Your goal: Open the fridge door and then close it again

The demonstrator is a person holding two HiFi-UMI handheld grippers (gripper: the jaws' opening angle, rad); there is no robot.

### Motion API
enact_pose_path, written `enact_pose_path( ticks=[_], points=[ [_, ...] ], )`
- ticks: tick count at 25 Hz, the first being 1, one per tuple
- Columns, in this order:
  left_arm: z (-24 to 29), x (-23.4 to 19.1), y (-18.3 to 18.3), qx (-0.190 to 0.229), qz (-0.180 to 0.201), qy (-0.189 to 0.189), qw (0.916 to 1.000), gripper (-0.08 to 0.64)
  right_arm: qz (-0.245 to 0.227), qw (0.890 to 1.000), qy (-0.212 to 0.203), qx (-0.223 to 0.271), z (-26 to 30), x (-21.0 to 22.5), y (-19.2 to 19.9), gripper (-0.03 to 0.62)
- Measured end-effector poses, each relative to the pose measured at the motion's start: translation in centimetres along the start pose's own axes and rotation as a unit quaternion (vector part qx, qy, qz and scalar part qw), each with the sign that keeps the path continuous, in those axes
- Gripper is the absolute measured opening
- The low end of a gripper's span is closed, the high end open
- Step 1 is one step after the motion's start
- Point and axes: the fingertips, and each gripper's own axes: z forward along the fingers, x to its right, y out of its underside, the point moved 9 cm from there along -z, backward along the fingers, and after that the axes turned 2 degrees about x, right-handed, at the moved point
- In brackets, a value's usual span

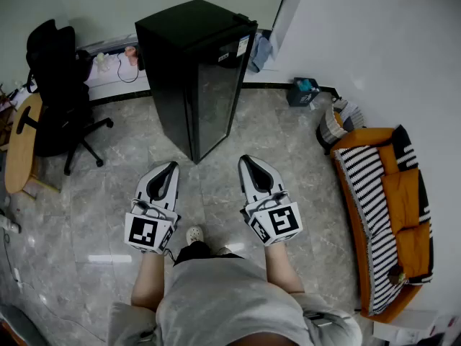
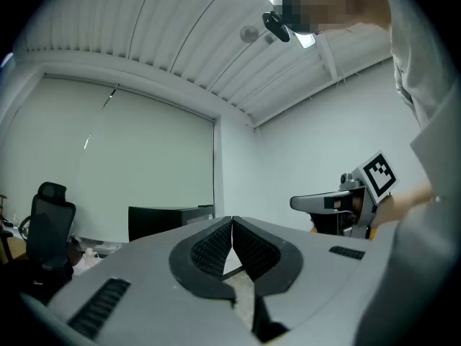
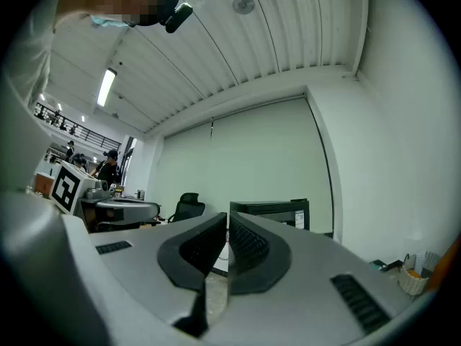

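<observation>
Fridge [image 1: 194,71] is black and upright on the grey tiled floor [image 1: 108,193] near the far wall, with one front corner turned towards me. Its door [image 1: 214,99] is the glossy face right of that corner, with a white sticker near the top. It sits flush with the cabinet, so it's closed.

I hold both tongs low in front of the fridge, apart from it, tips pointing at it. Neither touches the door.

- Left tongs [image 1: 172,166]: the left gripper view shows the ribbed pads [image 2: 216,245] meeting at the tips, nothing between them. Closed and empty. The fridge top shows just beyond the tips in that view.
- Right tongs [image 1: 245,159]: the right gripper view shows the pads [image 3: 248,244] side by side with only a thin slit between them and nothing held — closed and empty. The fridge sits straight ahead, slightly right of the tips.

The two tongs are level with each other, side by side, with a gap of floor between them.

Around it: a black office chair [image 1: 54,85] left of the fridge, an orange sofa [image 1: 403,215] with a striped cover along the right wall, and a small dark box [image 1: 301,92] by the wall right of the fridge.
</observation>
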Motion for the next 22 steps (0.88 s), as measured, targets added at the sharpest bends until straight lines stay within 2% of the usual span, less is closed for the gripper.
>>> enact_pose_path(
  ticks=[12, 22],
  points=[
    [1.3, -1.3, 0.2, 0.001, -0.001, 0.008, 1.0000, 0.017, -0.002, 1.000, 0.002, 0.000, 1.6, 0.1, 0.1, 0.026],
    [3.4, -4.1, 0.7, 0.006, 0.000, 0.016, 0.9999, 0.017, -0.001, 1.000, 0.007, 0.005, 4.8, 0.8, 0.7, 0.026]
  ],
)
